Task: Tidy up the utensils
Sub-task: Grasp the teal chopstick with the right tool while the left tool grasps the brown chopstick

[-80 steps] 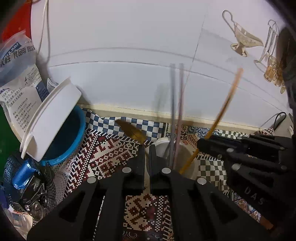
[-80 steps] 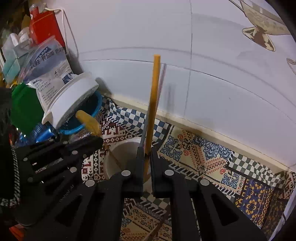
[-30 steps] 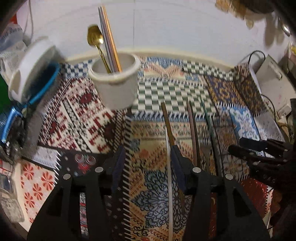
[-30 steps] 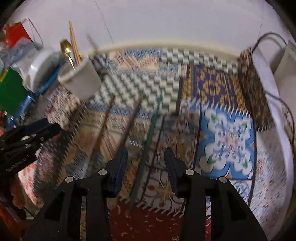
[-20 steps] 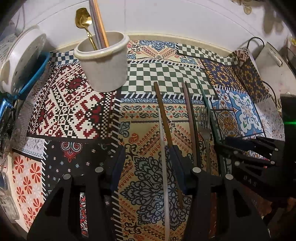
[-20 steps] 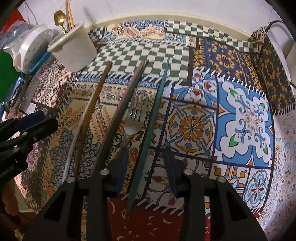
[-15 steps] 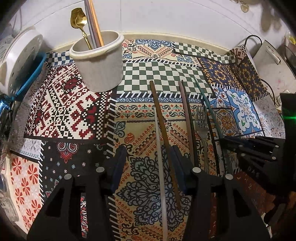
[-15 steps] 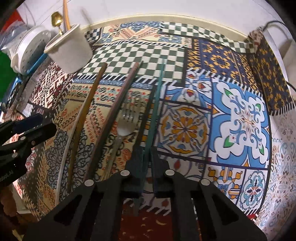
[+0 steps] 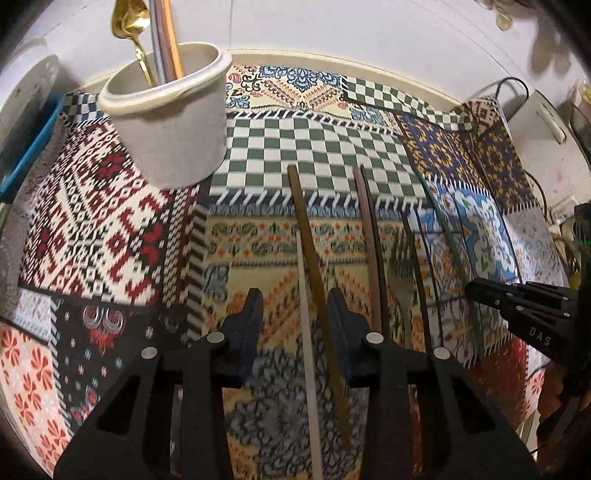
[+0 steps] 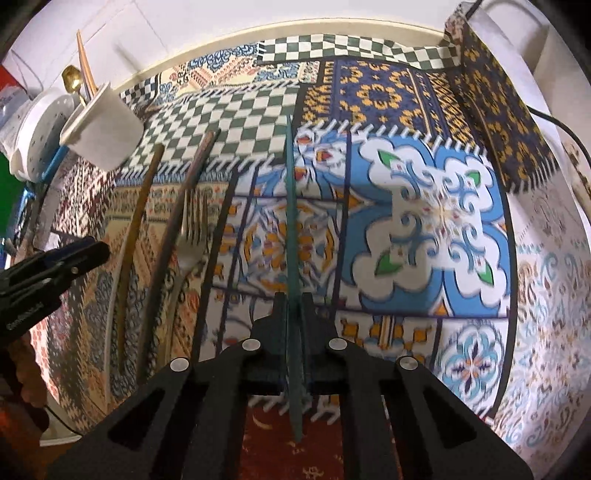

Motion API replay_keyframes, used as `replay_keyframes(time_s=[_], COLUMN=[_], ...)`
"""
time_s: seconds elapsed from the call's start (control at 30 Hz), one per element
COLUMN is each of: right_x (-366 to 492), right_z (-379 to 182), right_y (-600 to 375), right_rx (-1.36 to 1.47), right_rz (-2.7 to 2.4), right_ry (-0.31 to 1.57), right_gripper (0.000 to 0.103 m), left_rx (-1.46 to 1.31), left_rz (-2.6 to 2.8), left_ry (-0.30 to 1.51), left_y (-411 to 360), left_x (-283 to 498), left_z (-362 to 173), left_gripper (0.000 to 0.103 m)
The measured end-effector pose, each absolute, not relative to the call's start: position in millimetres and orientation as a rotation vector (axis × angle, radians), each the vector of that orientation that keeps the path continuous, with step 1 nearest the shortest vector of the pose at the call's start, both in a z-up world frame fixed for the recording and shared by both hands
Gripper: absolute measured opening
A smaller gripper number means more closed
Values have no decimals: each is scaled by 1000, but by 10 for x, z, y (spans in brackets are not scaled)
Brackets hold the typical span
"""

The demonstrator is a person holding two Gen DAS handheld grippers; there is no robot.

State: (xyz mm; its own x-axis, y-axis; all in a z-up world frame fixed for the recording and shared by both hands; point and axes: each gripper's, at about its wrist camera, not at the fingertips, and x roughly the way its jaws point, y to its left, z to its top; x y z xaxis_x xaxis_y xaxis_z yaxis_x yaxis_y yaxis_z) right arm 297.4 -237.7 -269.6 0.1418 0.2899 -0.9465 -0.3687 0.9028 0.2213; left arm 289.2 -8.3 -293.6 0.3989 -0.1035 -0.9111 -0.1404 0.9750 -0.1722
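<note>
A white cup holding a gold spoon and a few chopsticks stands at the back left of the patchwork cloth. Several utensils lie side by side: a pale stick, a brown chopstick, a darker chopstick, a fork and black chopsticks. My left gripper hangs low over the pale stick and the brown chopstick. Both lie between its closing jaws, and the pads do not press on them. My right gripper is shut on a green chopstick.
A white lidded tub and a blue basin edge crowd the left side behind the cup. A white box with a black cable stands at the right. The white wall closes the back.
Both grippers left the cup and came down over the lying utensils. The right one shut on the green chopstick. The left one sank lower and its jaws narrowed.
</note>
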Motion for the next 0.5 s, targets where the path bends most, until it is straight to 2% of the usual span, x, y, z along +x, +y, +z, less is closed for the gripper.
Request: replay_keyframes(time_s=[0.27,0.5], right_x=[3289,3414], right_z=[-2770,-2766], right_y=[-2168,-2101], right_rx=[-67,-86], right_rz=[497,521], right_ry=[1352,1341], right_gripper=[6,6], left_rx=[-216,-158], left_rz=[26,34], left_ry=[1167,1187], left_y=[-45,-81], left_x=[3358,3573], left_z=[-2981,-3060], left_gripper=[31,24])
